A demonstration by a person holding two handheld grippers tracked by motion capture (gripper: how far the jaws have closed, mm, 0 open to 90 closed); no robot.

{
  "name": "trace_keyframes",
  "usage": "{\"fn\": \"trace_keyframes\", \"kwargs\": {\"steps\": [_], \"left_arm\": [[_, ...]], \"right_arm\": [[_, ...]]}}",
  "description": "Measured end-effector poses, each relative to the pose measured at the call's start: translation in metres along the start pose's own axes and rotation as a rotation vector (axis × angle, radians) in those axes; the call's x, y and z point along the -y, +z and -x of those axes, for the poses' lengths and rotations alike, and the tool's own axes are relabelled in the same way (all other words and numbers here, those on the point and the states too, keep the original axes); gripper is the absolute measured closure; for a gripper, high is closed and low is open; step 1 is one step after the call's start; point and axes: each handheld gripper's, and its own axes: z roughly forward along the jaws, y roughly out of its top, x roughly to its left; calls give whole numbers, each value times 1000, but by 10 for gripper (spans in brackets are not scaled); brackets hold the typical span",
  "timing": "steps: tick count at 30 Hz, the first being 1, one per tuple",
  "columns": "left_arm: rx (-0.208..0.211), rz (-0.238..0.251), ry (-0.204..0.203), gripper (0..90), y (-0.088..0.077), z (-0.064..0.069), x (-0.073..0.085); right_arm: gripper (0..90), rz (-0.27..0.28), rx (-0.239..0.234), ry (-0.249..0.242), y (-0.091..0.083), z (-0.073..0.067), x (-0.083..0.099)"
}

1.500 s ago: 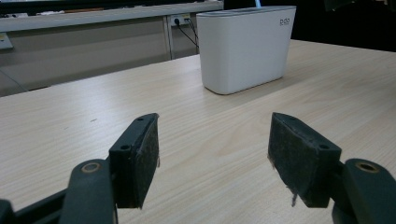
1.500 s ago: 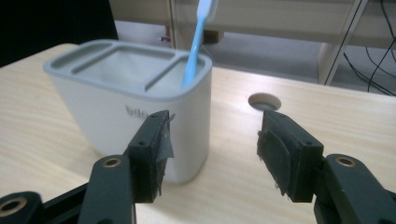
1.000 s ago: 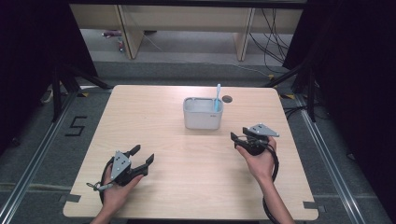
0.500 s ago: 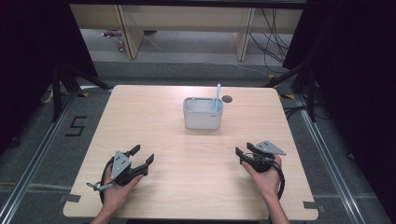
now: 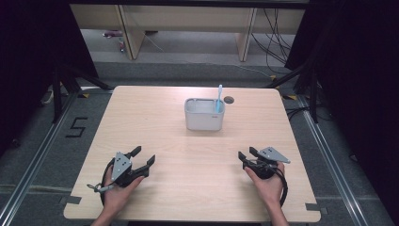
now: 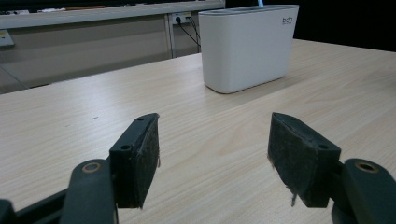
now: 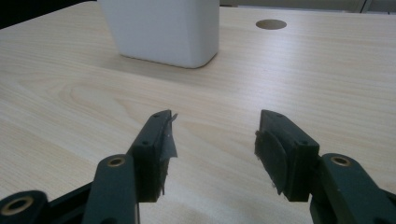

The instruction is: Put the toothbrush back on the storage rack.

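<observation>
One white bin (image 5: 204,114) stands upright on the tabletop (image 5: 155,113), toward the far edge and a little right of the midline. A blue toothbrush (image 5: 219,98) leans in its right rear corner, head rising above the rim. A round cable hole (image 5: 229,100) sits in the tabletop just beyond the bin's right side.

Both hand-held grippers are at the near edge, well apart from the bin and from each other.

Left hand-held gripper (image 5: 142,158): the left hand (image 5: 117,194) comes in from the bottom edge, forearm angled slightly right, gripper low over the tabletop and aimed forward and right. In the left gripper view its jaws stand wide apart with bare wood between the pads (image 6: 147,154); the bin (image 6: 247,45) shows ahead of them.

Right hand-held gripper (image 5: 248,155): the right hand (image 5: 267,183) enters from the bottom right, wrist tilted so the gripper points forward and left, grey plate on top. Its jaws have just been closing a little, yet they are spread wide in the right gripper view, with nothing between the pads (image 7: 268,156). The bin's base (image 7: 164,30) lies ahead of them.
</observation>
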Motion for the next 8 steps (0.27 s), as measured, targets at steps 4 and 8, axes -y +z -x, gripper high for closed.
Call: {"fn": "trace_keyframes", "kwargs": {"steps": [4, 8], "left_arm": [[5, 2, 1, 334, 0, 0, 0], [11, 3, 0, 334, 0, -1, 0]], "right_arm": [[460, -16, 0, -2, -1, 0, 2], [460, -20, -11, 14, 0, -1, 2]]}}
